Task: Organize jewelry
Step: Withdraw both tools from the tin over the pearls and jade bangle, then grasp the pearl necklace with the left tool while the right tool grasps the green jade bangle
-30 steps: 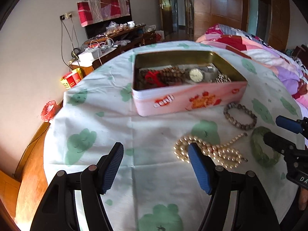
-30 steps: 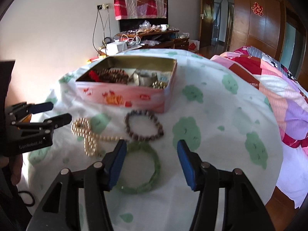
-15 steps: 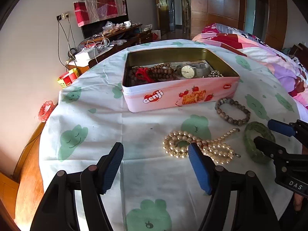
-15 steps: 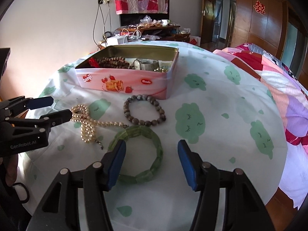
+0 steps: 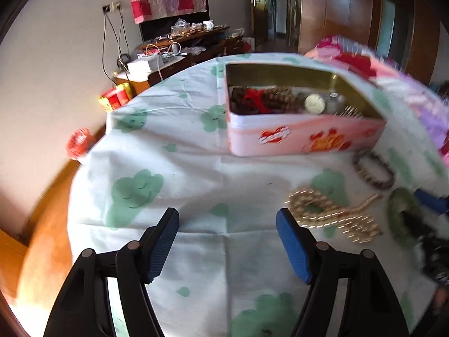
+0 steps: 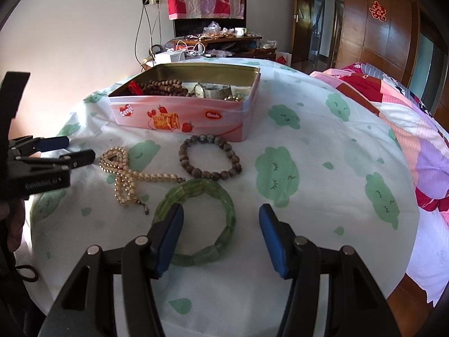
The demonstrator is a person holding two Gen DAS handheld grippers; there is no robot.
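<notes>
My right claw (image 6: 221, 237) hangs half open and empty over the chunky translucent green stone bracelet (image 6: 196, 219); my left claw (image 5: 227, 241) gapes empty beside the knobbly cream pearl necklace (image 5: 331, 216).

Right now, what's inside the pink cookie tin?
Inside the pink tin: brown wooden beads, something red, a watch and some shiny metal pieces. Anything underneath them is hidden, and the near wall covers part of the bottom.

Pink tin (image 6: 182, 115); green bracelet (image 6: 224, 210); white tablecloth (image 6: 322, 168) (green cloud faces).
</notes>
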